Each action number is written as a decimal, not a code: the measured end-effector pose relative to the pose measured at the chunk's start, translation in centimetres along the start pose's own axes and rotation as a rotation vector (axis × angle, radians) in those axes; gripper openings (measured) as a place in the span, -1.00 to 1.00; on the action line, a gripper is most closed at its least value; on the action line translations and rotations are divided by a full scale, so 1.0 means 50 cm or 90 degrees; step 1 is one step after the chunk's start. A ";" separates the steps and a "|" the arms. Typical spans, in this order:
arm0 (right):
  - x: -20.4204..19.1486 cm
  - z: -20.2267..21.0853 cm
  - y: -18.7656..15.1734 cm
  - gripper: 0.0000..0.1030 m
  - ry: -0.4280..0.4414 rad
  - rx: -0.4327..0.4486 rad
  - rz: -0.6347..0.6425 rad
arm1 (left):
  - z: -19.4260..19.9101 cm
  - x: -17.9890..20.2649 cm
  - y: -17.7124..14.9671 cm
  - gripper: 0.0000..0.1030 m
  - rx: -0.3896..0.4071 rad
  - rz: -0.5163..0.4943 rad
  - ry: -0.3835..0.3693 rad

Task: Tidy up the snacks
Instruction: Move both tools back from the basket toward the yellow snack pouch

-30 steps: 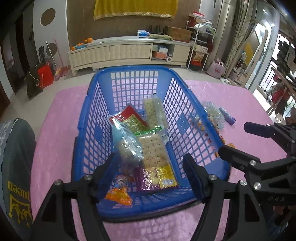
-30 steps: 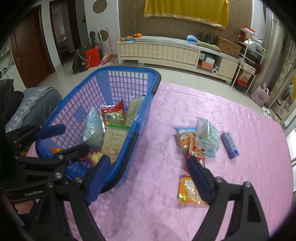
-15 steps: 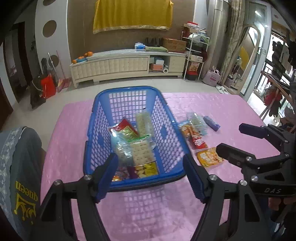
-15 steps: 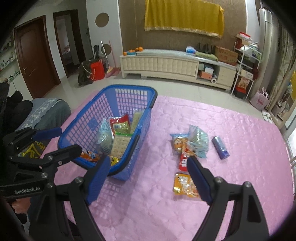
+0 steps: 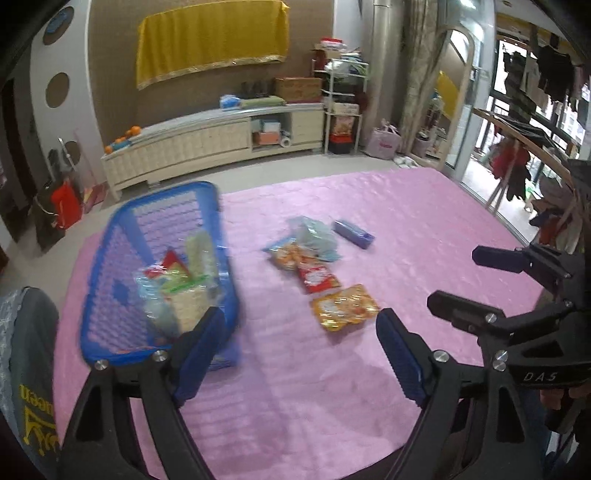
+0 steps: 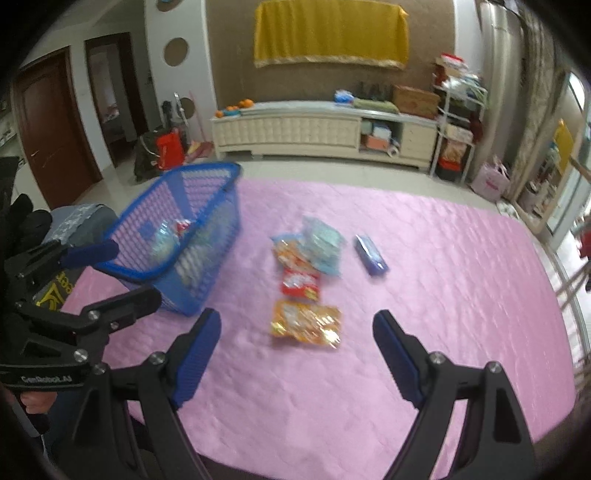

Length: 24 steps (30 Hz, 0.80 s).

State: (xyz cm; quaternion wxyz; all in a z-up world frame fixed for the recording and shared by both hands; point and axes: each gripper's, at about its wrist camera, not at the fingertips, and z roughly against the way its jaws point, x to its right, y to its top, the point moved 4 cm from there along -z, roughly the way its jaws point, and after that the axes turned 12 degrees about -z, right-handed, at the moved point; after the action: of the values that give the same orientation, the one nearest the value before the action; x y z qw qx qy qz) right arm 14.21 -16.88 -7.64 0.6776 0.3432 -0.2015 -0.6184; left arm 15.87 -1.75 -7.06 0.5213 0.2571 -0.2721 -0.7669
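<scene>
Fingers point(image 5: 207, 332) of the left gripper point(image 5: 295, 343) have just spread, grasping nothing; the right gripper point(image 6: 295, 339) gapes empty. Ahead lies the orange packet point(image 6: 304, 323); left, the basket point(image 6: 147, 271). Descend squarely over its short sides.

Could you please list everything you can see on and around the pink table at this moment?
table cover: one, pink, under everything
basket: one, blue, table's left, holding several blurred packets
orange packet: one, nearest the grippers
red packet: one, just beyond it
orange-and-blue packet: one, beyond the red
pale blue packet: one, beside it
purple-blue packet: one, apart, to the right
cabinet: one, cream, far wall
yellow cloth: one, above it
left gripper: open, empty, jaws just widened
right gripper: open, empty
</scene>
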 end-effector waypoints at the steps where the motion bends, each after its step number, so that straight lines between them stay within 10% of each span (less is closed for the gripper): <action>1: 0.018 -0.003 -0.006 0.69 -0.005 -0.008 -0.004 | -0.014 0.014 -0.001 0.60 -0.006 0.002 -0.010; 24: 0.248 -0.140 -0.043 0.69 -0.026 -0.098 -0.116 | -0.270 0.108 0.018 0.60 -0.177 0.048 -0.083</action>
State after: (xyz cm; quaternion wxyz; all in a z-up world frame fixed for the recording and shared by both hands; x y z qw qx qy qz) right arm 19.51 -27.46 -15.81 0.6389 0.2945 -0.1349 -0.6977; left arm 23.85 -9.12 -16.76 0.5616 0.1212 -0.2061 -0.7921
